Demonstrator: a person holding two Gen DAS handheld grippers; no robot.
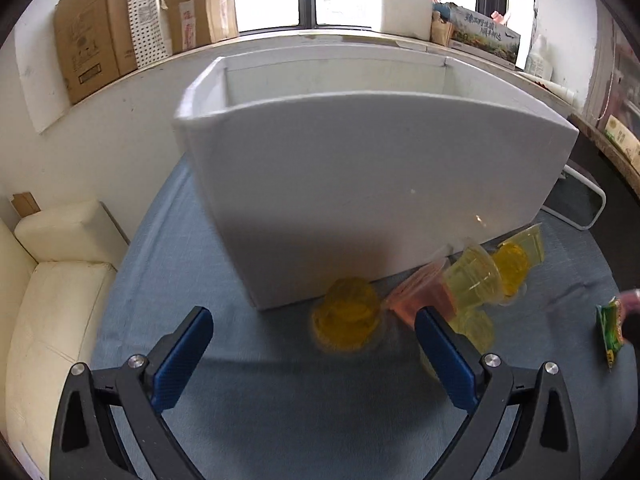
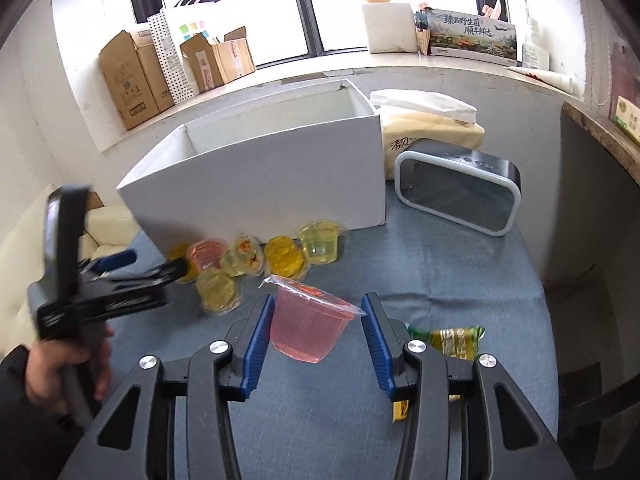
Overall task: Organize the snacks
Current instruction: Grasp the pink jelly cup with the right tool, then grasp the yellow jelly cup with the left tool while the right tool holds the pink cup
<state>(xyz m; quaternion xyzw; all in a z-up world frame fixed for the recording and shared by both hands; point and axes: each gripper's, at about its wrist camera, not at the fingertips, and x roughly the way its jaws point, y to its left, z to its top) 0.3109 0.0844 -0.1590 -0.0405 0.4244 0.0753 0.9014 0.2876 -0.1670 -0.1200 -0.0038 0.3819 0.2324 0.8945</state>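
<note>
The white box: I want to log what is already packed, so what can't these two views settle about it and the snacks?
- White box floor: hidden by its own front wall in both wrist views.
- Green packet: partly covered by the right tool in the right view; cut off at the edge in the left view.
- Jelly cups: motion-blurred in the left view, seal print unreadable.

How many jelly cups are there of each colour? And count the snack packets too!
Pink jelly cups: 2
Deep yellow jelly cups: 2
Pale yellow jelly cups: 3
Green snack packet: 1
Total: 8 snacks
</note>
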